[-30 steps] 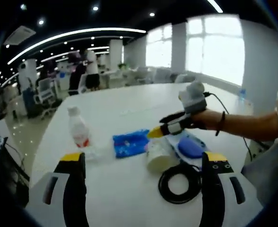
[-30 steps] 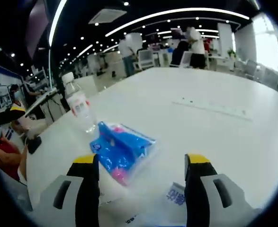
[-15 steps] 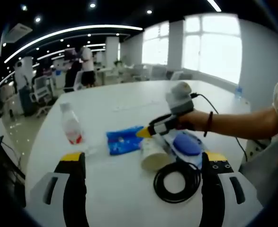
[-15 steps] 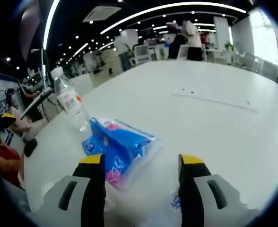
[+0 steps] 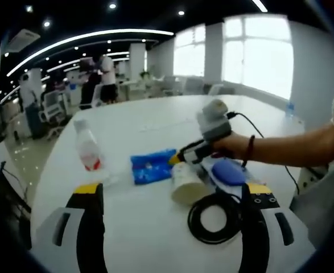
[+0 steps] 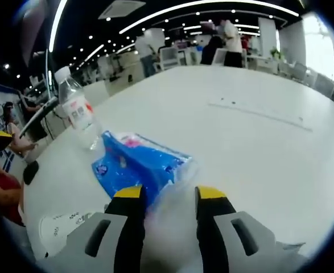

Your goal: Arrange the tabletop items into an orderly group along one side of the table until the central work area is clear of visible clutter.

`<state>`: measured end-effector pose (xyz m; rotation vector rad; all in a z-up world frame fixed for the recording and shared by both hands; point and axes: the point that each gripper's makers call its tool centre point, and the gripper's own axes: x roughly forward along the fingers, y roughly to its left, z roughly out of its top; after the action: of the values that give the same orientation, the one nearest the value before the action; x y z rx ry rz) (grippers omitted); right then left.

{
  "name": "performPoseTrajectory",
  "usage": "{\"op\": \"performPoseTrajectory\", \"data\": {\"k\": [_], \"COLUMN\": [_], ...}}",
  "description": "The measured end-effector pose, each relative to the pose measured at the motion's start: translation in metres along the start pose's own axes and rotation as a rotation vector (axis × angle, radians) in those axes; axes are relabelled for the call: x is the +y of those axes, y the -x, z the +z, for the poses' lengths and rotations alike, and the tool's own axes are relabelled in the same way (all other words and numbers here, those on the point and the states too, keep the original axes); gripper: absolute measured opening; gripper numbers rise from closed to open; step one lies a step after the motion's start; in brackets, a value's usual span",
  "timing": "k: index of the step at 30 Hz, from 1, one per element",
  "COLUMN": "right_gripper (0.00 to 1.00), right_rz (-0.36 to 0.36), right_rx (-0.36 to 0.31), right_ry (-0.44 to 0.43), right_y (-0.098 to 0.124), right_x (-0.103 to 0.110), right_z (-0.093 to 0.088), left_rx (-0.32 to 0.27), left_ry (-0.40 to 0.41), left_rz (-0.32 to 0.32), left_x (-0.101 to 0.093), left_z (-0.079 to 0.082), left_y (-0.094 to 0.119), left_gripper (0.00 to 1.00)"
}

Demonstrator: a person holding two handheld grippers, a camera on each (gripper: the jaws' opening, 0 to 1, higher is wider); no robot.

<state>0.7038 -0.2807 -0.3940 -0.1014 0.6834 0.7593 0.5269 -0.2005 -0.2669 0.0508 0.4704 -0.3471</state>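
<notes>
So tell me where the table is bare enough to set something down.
The far half of the table, beyond the bottle and blue pack, lies bare; so does the near strip between the left tongs. It is crowded on the right of the left gripper view: cup, cable coil, blue pad and right tongs sit close together.

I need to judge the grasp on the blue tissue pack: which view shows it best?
The right gripper view: the blue tissue pack lies large and close, its near edge between the right tool tips. The left gripper view shows it smaller, between the water bottle and the paper cup.
</notes>
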Motion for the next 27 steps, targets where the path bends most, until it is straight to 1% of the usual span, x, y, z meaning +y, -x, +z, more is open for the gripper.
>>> {"op": "performPoseTrajectory", "data": {"k": [2,4,6,8,9,11,15,18,21,23,25,26,27], "right_gripper": [0.32,0.28,0.24,0.23,0.21,0.19,0.11,0.1,0.07,0.06,0.05,0.04,0.04], "right_rz": [-0.006,-0.005,-0.011,-0.018,-0.02,-0.026,-0.043,-0.053,-0.052,-0.05,-0.049,-0.048,-0.05], "right_rx": [-0.005,-0.001,-0.005,-0.007,-0.007,-0.008,0.009,0.01,0.008,0.007,0.009,0.008,0.009], "right_ry": [-0.006,-0.01,-0.015,-0.01,-0.006,-0.007,0.01,0.016,-0.003,-0.002,0.061,0.068,0.057], "right_y": [-0.0002,-0.0007,-0.0006,-0.0007,-0.0006,-0.0005,-0.0007,-0.001,-0.0023,-0.0022,-0.0024,-0.0023,-0.0024], "right_x": [-0.0005,0.0008,0.0013,0.0011,0.0013,0.0007,-0.0005,-0.0001,0.0002,0.0003,0.0007,0.0018,0.0016], "right_z": [0.0006,0.0011,0.0021,0.0026,0.0025,0.0023,-0.0028,-0.0025,-0.0022,-0.0018,-0.0016,-0.002,-0.0021], "left_rx": [0.005,0.01,0.006,0.002,0.0,-0.019,-0.015,-0.009,-0.004,-0.022,-0.035,-0.042,-0.039], "left_ry": [-0.002,0.007,0.013,0.013,0.014,0.019,0.023,0.017,0.017,0.05,0.114,0.129,0.116], "left_rz": [0.01,0.015,0.017,0.018,0.018,0.017,0.01,0.01,0.015,-0.008,-0.039,-0.048,-0.042], "left_x": [0.0031,0.0046,0.0053,0.0062,0.0066,0.0061,0.0042,0.0038,0.0049,0.0026,-0.0018,-0.0027,-0.0016], "left_z": [-0.0023,-0.004,-0.0038,-0.0036,-0.0032,0.0,0.0002,-0.0006,-0.0011,0.0011,0.0022,0.0027,0.002], "left_y": [-0.001,-0.0006,0.0003,0.0004,0.0005,0.0006,-0.0009,-0.0018,-0.0024,-0.0027,-0.0029,-0.0025,-0.0021], "left_gripper": [0.97,0.97,0.97,0.97,0.97,0.98,0.98,0.98,0.98,0.97,0.98,0.98,0.98]}}
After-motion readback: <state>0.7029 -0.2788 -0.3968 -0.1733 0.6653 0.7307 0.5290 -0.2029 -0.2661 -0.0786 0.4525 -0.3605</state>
